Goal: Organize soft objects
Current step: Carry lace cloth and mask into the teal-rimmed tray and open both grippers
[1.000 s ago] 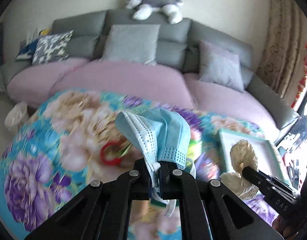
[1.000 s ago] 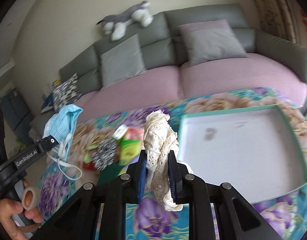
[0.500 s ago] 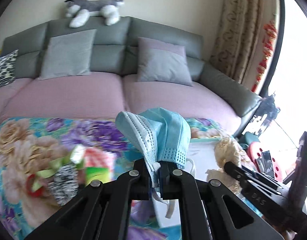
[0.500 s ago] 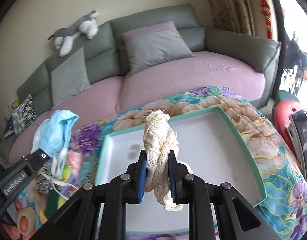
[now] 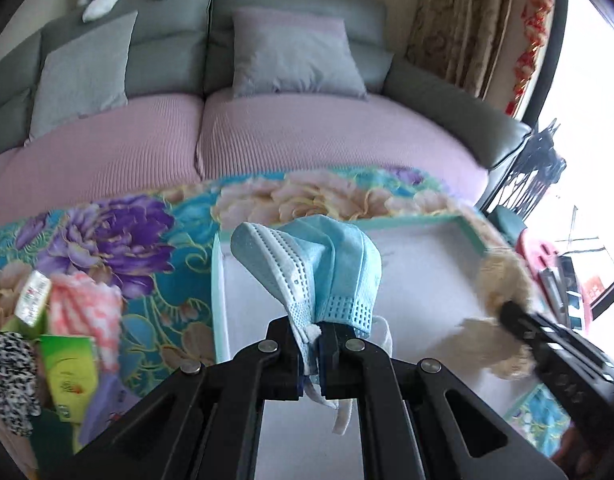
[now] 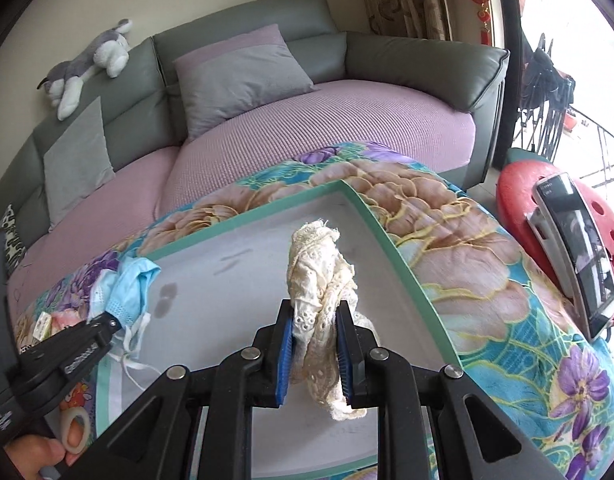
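My left gripper (image 5: 312,330) is shut on a light blue face mask (image 5: 319,264), its white ear loops dangling below the jaws. The mask hangs over the left part of a white tray with a teal rim (image 5: 217,288). My right gripper (image 6: 316,332) is shut on a bunched cream lace cloth (image 6: 317,268) above the middle of the same tray (image 6: 371,216). In the right wrist view the left gripper (image 6: 107,326) shows at the tray's left edge with the mask (image 6: 127,288). In the left wrist view the right gripper (image 5: 511,316) and lace cloth (image 5: 503,280) show at the right.
The tray lies on a floral cloth (image 5: 119,240) over the table. Left of the tray sit a pink cloth (image 5: 87,312), a green packet (image 5: 69,376) and a black-and-white fabric (image 5: 11,380). A grey sofa (image 6: 307,128) with cushions is behind; a red stool (image 6: 547,208) stands right.
Both grippers have swung right and dropped lower, from above the pile of items to above the tray. Each still holds its item.
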Demonstrator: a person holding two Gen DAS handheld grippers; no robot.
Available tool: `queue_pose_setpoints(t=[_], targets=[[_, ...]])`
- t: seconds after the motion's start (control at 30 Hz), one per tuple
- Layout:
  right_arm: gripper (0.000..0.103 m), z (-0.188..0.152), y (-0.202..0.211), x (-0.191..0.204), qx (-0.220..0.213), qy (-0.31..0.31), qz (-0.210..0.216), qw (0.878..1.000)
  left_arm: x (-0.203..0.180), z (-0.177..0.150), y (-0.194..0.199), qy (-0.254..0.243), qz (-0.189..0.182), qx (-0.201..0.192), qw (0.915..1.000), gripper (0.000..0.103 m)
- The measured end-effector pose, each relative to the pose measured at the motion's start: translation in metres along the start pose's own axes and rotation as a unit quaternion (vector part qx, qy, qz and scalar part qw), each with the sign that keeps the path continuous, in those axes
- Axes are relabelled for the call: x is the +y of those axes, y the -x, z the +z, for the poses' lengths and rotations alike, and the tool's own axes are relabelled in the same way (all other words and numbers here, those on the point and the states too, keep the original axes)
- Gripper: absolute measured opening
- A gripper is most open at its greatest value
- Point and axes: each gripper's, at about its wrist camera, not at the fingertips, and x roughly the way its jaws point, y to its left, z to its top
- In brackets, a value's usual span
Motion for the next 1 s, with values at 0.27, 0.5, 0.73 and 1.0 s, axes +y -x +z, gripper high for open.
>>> queue_pose_setpoints(t=[0.27,0.5,0.73,1.0], targets=[[0.021,-0.004,-0.009,-0.003,0.013,0.001,-0.006,1.000,-0.002,-0.007,-0.042,0.010,0.013,0.047,0.9988,0.005],[0.021,-0.009,-0.020,0.002,0.031,0.015,-0.010,0.999,0.001,-0.016,-0.050,0.014,0.023,0.065,0.9975,0.006],[0.021,-0.013,-0.028,0.008,0.046,0.028,-0.016,0.998,0.000,-0.016,-0.039,0.009,0.020,0.076,0.9969,0.023],[0.028,-0.013,-0.025,0.017,0.046,0.056,-0.033,0.997,0.000,-0.020,-0.004,-0.009,0.043,0.065,0.9969,0.053]])
